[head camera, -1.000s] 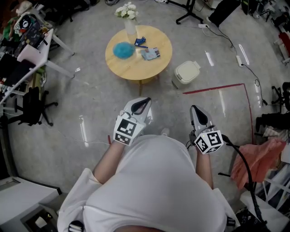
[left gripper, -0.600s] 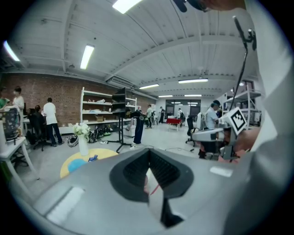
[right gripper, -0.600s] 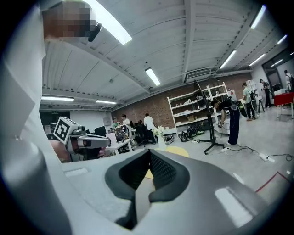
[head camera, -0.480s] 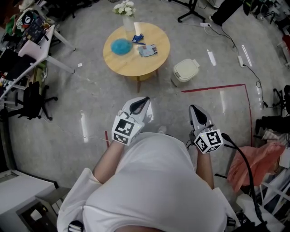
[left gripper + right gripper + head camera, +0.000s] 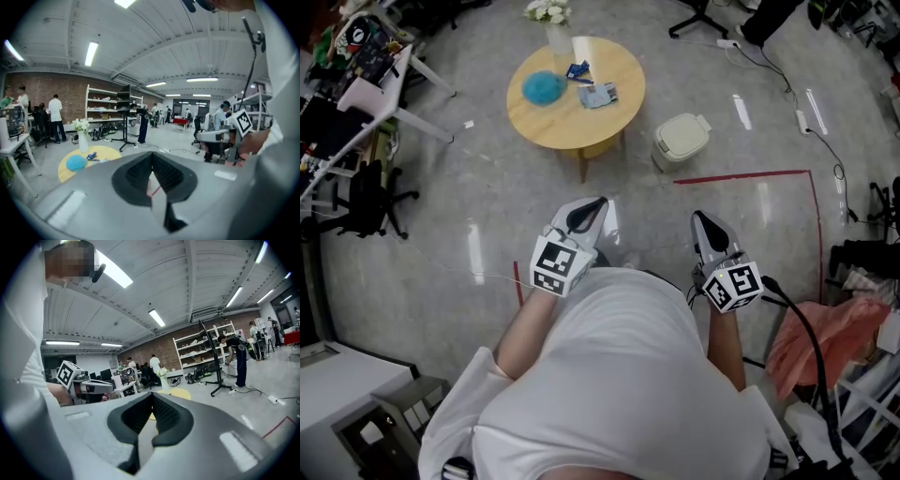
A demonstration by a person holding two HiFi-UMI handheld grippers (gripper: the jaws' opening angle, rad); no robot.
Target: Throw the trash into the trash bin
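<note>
Since a second ago the round table [image 5: 581,122] and the trash bin [image 5: 680,141] have slid up and slightly left in the head view, spacing between them unchanged. Both grippers sit at much the same spot in frame.

Left gripper [image 5: 596,206]: jaws fully together, nothing between them, only floor showing through the slot behind the tips. Right gripper [image 5: 701,225]: same, jaws meet at the tips, empty. Both are held out in front of the person's torso, side by side and apart from each other, pointing toward the table, over bare floor.

Trash is on the table, well apart from both grippers:
- small blue wrapper [image 5: 577,70] just beside the vase [image 5: 558,42] of white flowers at the far edge
- flat pale packet [image 5: 598,94] nearer the middle, right of a round blue fluffy thing [image 5: 542,87]

Print on either is too small to read.

Trash bin: cream, lid down, on the floor just beside the table's right side. A red tape line [image 5: 741,175] starts just on the near side of it. The right gripper is the nearer of the two to it.

Left gripper view: table, blue thing and vase at lower left, the other gripper with its marker cube at right. Right gripper view: the other gripper's cube at left, table mostly hidden behind its own jaws, people [image 5: 153,363] by shelves along a brick wall.

Also in the head view: black chair [image 5: 370,202] at left, pinkish cloth [image 5: 820,337] at lower right.
</note>
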